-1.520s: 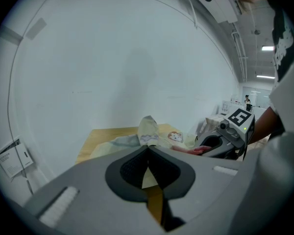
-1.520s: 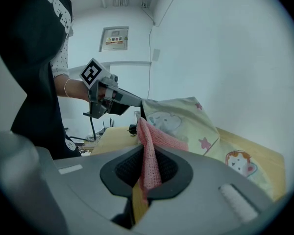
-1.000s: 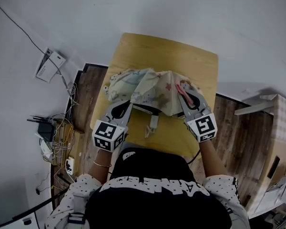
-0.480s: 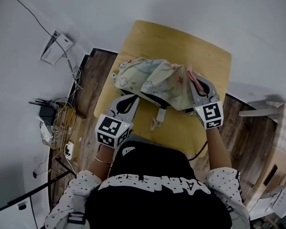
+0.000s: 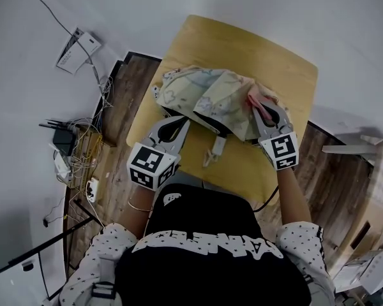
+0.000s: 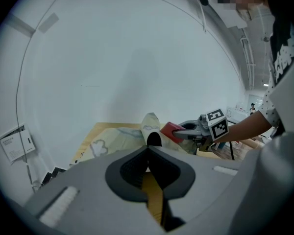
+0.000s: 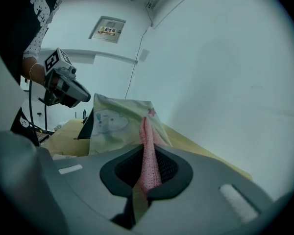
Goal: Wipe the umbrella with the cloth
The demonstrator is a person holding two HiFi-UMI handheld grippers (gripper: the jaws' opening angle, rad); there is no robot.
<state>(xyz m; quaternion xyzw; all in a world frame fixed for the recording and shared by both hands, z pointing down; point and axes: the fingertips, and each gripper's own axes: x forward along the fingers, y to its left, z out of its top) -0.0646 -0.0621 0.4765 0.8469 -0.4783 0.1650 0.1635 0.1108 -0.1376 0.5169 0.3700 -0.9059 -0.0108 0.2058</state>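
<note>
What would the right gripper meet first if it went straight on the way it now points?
Probably the umbrella, just beyond the pink cloth clamped in the right gripper; depth is unclear.

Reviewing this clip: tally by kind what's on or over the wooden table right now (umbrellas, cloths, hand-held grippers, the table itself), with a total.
umbrella: 1
pink cloth: 1
hand-held grippers: 2 (left hand-held gripper, right hand-held gripper)
table: 1
Total: 5
</note>
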